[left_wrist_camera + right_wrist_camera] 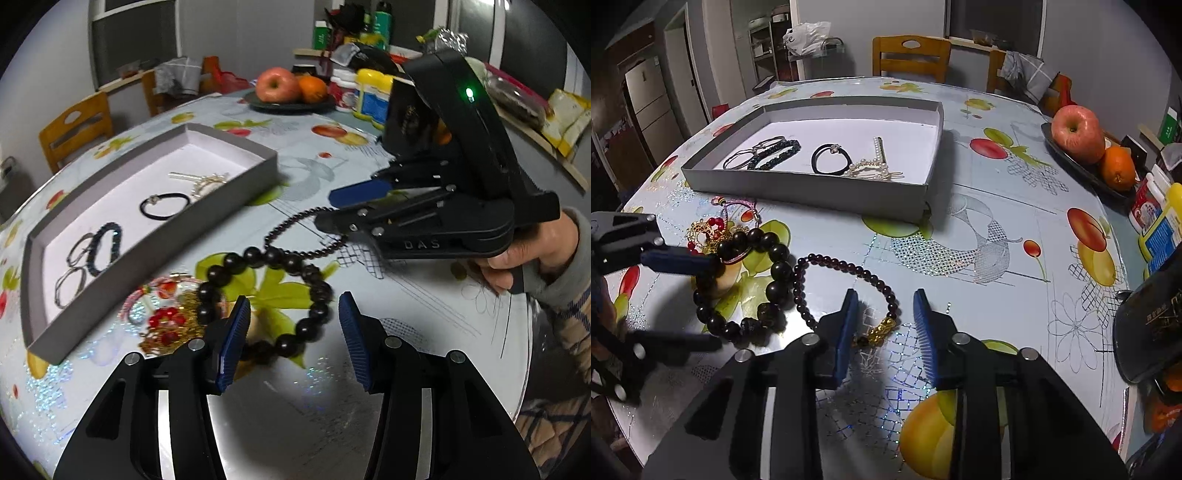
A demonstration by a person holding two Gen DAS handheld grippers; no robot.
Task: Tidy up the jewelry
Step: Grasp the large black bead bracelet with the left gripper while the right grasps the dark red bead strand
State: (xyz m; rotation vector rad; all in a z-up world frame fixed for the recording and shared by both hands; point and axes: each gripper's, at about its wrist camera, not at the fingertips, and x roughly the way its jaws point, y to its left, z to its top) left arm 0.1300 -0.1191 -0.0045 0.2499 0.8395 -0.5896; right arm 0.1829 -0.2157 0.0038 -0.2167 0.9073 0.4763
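Left hand-held gripper (293, 325): released; its fingers straddle the near arc of the large dark bead bracelet (266, 295) without pressing on it.
Right hand-held gripper (884, 321): jaws part-way in, not yet gripping; the gold charm (879, 332) of the small bead bracelet (846, 269) lies between the pads with gaps on both sides.
Task items: both bracelets lie on the desk (997, 229), touching each other; a tangle of red and gold pieces (709, 229) sits just beside the large one.
Tray (812, 184): grey, shallow, beyond the bracelets; holds hair ties, a dark bracelet and pearl clips.
Risk, snagging: lifting either bracelet may drag the other, since the strands touch.
Risk, slip: a pinch on the charm alone could let the beads swing and slide out.
Risk, collision: the two grippers work close together; crossing paths toward the tray could knock them.
Risk, tangle: the large bracelet's far arc overlaps the red and gold pile and may pull it along.
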